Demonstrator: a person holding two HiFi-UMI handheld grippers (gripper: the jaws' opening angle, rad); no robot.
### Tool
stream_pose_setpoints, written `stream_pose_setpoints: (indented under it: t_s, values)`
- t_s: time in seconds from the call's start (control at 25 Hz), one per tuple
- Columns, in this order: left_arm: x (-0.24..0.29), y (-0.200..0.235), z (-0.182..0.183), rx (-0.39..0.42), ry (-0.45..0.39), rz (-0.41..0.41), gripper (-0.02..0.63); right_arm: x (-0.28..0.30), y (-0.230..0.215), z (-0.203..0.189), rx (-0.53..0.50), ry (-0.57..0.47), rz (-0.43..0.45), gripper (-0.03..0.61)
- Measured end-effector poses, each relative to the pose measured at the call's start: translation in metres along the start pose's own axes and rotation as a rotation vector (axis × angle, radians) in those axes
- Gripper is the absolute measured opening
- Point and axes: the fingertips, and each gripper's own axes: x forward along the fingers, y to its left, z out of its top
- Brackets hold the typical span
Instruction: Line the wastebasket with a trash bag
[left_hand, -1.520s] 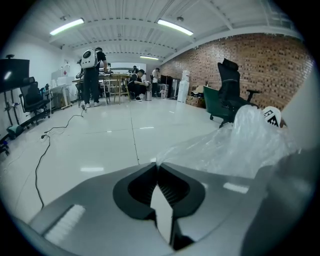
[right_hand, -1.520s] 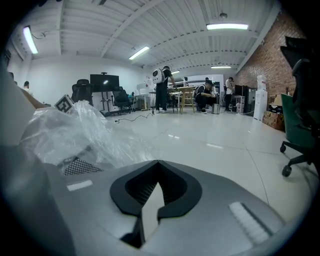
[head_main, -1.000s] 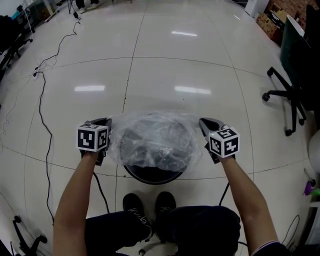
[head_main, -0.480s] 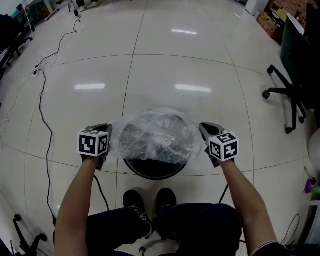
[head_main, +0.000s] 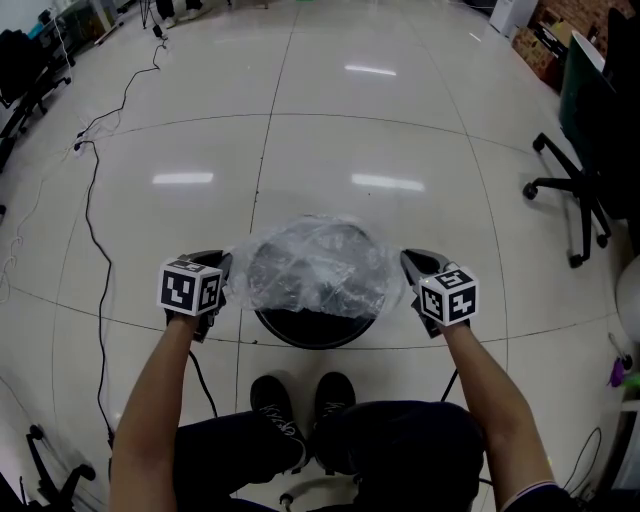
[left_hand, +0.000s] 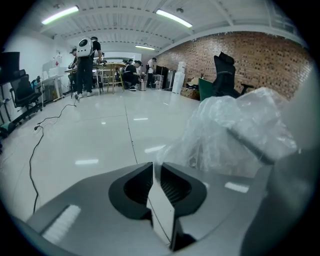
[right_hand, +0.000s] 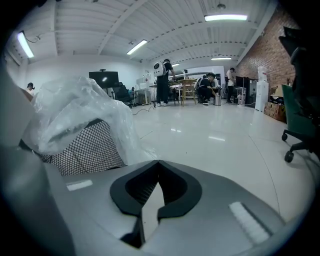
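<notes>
A black mesh wastebasket (head_main: 310, 335) stands on the floor between my grippers, with a clear trash bag (head_main: 315, 265) spread over its mouth. My left gripper (head_main: 220, 262) is at the bag's left edge. Its jaws are opening, a narrow slit shows between them, and the bag's film (left_hand: 235, 130) still reaches into the tips of the left gripper (left_hand: 153, 164). My right gripper (head_main: 408, 260) is at the bag's right edge. In its own view the right gripper (right_hand: 159, 162) is shut on the bag's film (right_hand: 75, 110), beside the basket's mesh (right_hand: 82, 147).
A black office chair (head_main: 585, 150) stands at the right. A cable (head_main: 95, 230) runs along the floor at the left. The person's shoes (head_main: 300, 400) are just behind the basket. Several people (left_hand: 85, 65) are at tables far across the room.
Both grippers have come a little nearer and lower. The bag has drawn in and lies flatter over the basket's mouth.
</notes>
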Motion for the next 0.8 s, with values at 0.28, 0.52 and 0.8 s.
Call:
stream_pose_setpoints:
  t_s: [0.28, 0.52, 0.8]
  values:
    - [-0.02, -0.01, -0.007, 0.023, 0.02, -0.023, 0.037, -0.015, 0.01, 0.003, -0.005, -0.012, 0.004, 0.002]
    - [-0.033, -0.019, -0.006, 0.045, 0.007, -0.038, 0.049, -0.028, 0.02, 0.008, -0.008, -0.04, 0.013, 0.035]
    - [-0.058, -0.014, 0.007, 0.057, -0.053, -0.01, 0.109, -0.054, 0.01, 0.026, -0.001, -0.095, -0.017, 0.077]
